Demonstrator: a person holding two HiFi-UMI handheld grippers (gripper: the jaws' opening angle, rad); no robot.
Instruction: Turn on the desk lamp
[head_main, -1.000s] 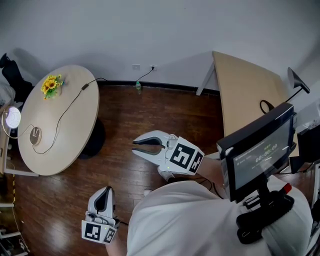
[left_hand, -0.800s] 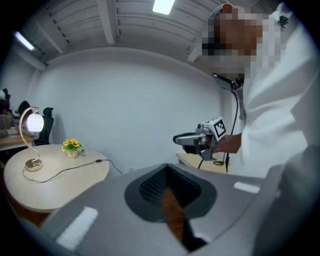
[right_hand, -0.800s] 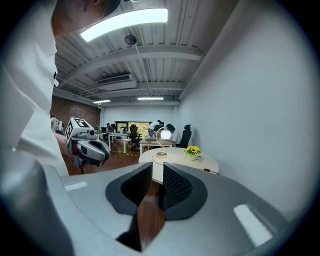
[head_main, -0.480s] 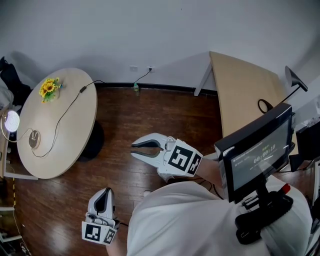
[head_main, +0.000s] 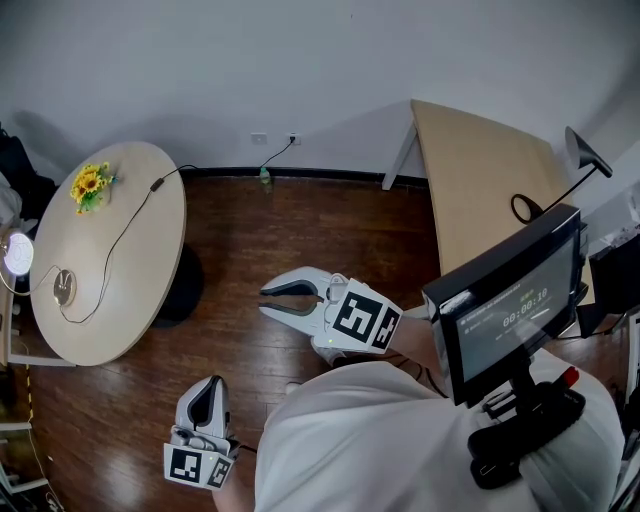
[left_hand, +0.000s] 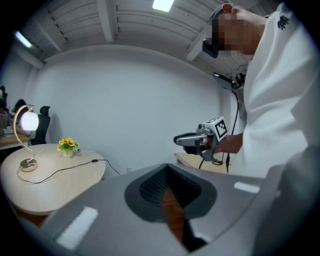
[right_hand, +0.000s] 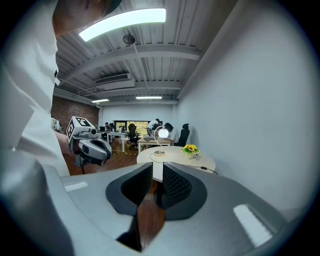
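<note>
- Desk lamp (head_main: 17, 256): glowing, at the far left edge of the round table (head_main: 140, 290).
- Left gripper (head_main: 206, 392): jaws pressed together, empty, low by the person.
- Right gripper (head_main: 265, 300): jaws spread, empty, above the wooden floor (head_main: 300, 225), well apart from the lamp.

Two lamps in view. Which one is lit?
The arched globe lamp on the round table, far left: its globe glows white. The black lamp on the rectangular desk shows no glow.
</note>
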